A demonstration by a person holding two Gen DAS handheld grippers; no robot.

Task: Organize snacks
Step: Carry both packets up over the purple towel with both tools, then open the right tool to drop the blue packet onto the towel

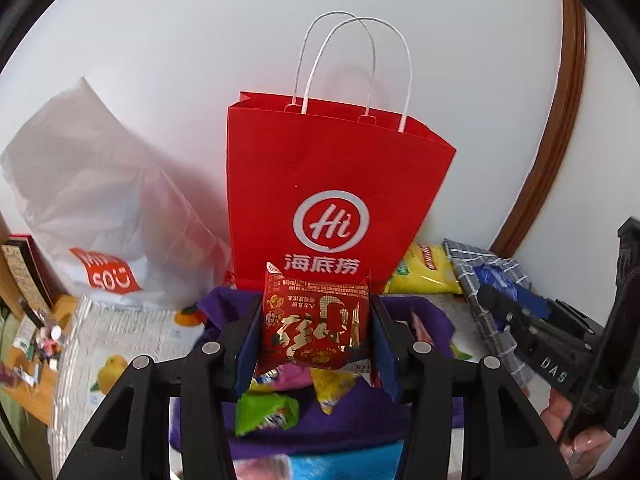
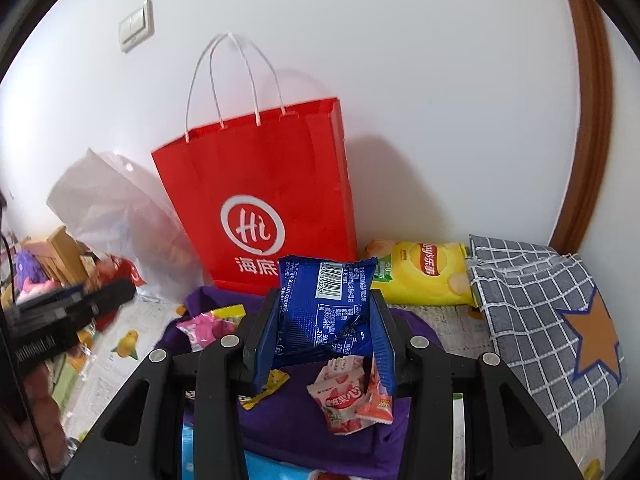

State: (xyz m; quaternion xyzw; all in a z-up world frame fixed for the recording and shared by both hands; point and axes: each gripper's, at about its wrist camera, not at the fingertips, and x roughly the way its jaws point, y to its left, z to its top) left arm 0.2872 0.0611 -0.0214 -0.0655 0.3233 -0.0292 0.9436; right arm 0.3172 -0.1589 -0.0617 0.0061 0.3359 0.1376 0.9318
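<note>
Left wrist: red packet (image 1: 316,320) between claw (image 1: 316,334) pads

Red snack packet (image 1: 316,320), blue snack packet (image 2: 326,312), both gripped.

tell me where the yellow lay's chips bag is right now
In the right wrist view the yellow Lay's chips bag lies flat against the wall, right of the red paper bag and left of the grey checked cloth bag.

The surface is covered by a white quilted mat with fruit prints (image 2: 120,352); the red paper bag (image 2: 260,200) stands at its back; a purple cloth (image 2: 312,432) lies in front of it; yellow chips bag (image 2: 428,276) and checked pouch (image 2: 540,320) to its right; white plastic bag (image 1: 100,208) to its left.
</note>
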